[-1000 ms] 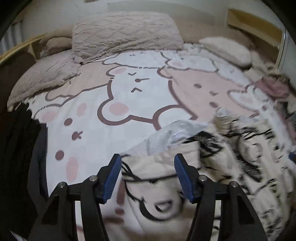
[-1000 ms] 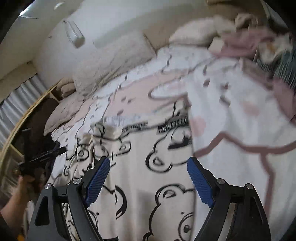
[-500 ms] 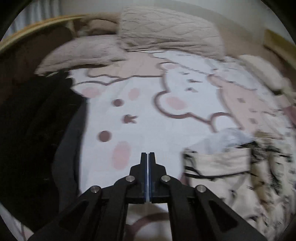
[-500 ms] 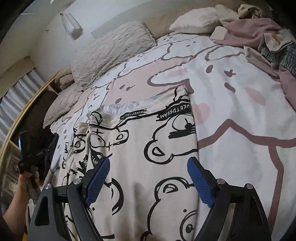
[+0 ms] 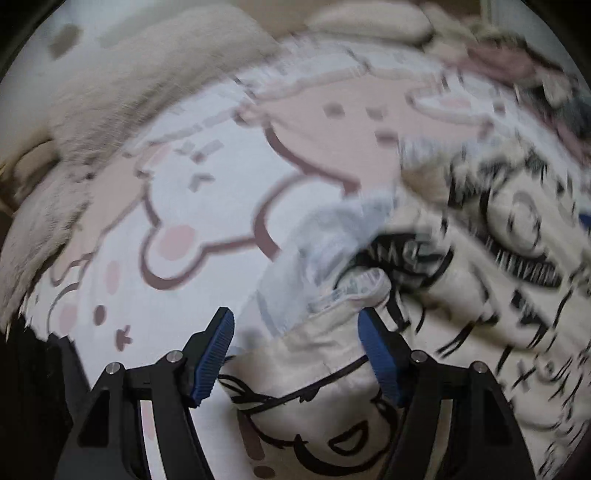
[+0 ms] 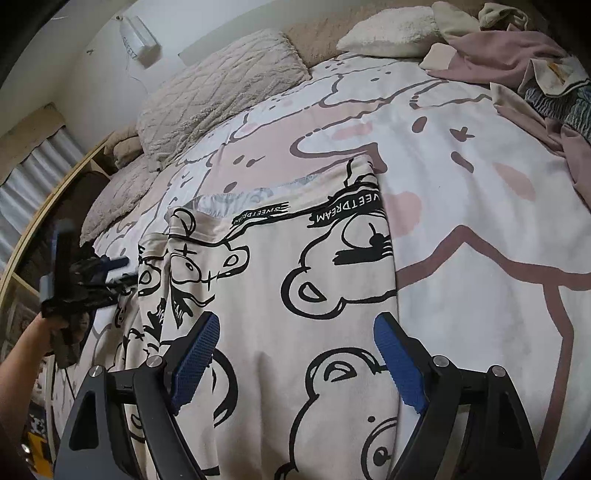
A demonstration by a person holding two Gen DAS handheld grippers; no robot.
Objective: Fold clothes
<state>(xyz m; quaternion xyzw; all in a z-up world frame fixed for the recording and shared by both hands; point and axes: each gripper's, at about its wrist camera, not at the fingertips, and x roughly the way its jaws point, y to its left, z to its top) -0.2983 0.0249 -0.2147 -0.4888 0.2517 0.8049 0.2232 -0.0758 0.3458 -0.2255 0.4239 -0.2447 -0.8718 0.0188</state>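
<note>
**Both grippers wide open over the bear-print garment**

While the left wrist view swims with motion blur, the left gripper (image 5: 295, 354) shows its blue-padded fingers (image 5: 212, 360) spread wide, gripping nothing. Between and just beyond those fingers lies a bunched corner of the cream garment with black cartoon-bear print (image 5: 461, 266), and a pale blue-grey lining (image 5: 325, 236) is turned out at its edge, right ahead of the fingertips. Whether either pad touches the cloth, the blur does not let us say.

Over to the right wrist view, and it is sharp. The right gripper (image 6: 293, 363) hangs above the same garment (image 6: 303, 280), fingers (image 6: 400, 369) wide apart, nothing held. The cloth runs flat between the fingers and away ahead of them, its far hem carrying a black "SWEETDREAM" band. Left of the fingers the fabric is rumpled into folds, and there, at the garment's left edge, the other gripper (image 6: 107, 273) shows, gripped by the person's hand (image 6: 40, 328).

All of it lies on the bed's white-and-pink cartoon-animal blanket (image 6: 480, 206). Far ahead of the right fingers sit a beige quilted pillow (image 6: 218, 85) and a fluffy cream pillow (image 6: 391, 31); ahead and to the right, a heap of mauve and other clothes (image 6: 517, 62).
</note>
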